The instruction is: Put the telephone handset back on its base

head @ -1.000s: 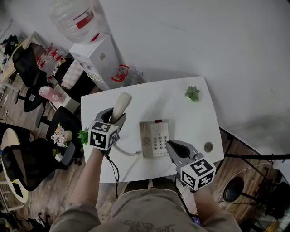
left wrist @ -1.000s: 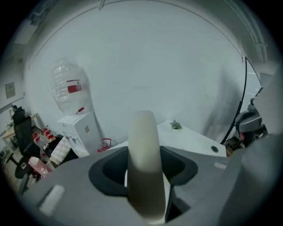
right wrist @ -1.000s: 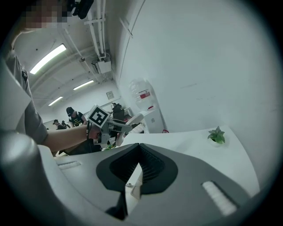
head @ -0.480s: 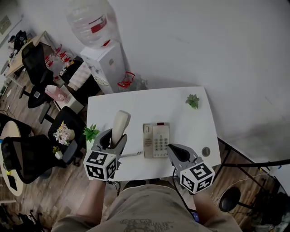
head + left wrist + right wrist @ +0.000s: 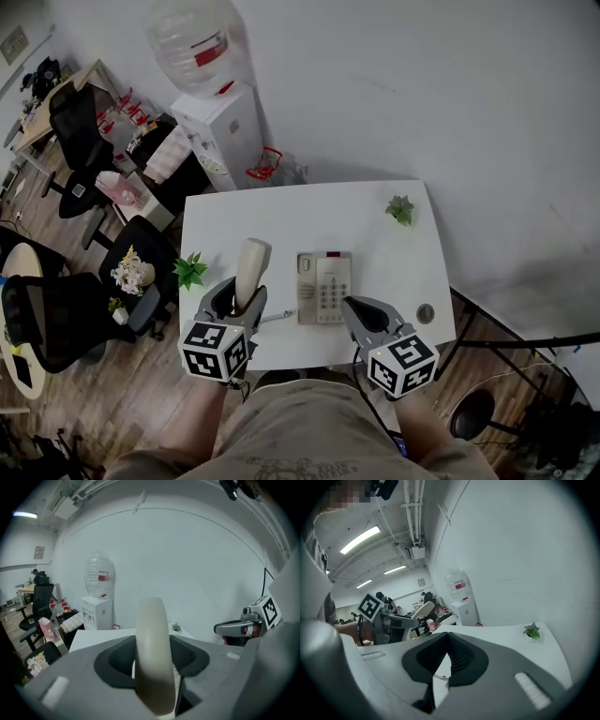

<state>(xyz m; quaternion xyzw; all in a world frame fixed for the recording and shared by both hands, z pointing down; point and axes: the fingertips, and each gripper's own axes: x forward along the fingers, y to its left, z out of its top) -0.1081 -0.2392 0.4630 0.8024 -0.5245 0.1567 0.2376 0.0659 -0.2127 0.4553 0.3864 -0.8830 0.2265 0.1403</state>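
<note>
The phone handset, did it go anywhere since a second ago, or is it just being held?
The left gripper pulled the handset back toward the person, to the near edge of the table, still left of the base. Nothing was grabbed or let go: it stays shut on the handset. The right gripper stays shut and empty by the base, which has not moved.

The handset (image 5: 251, 267) is left of the base (image 5: 324, 287), which sits on the table (image 5: 375, 246).
</note>
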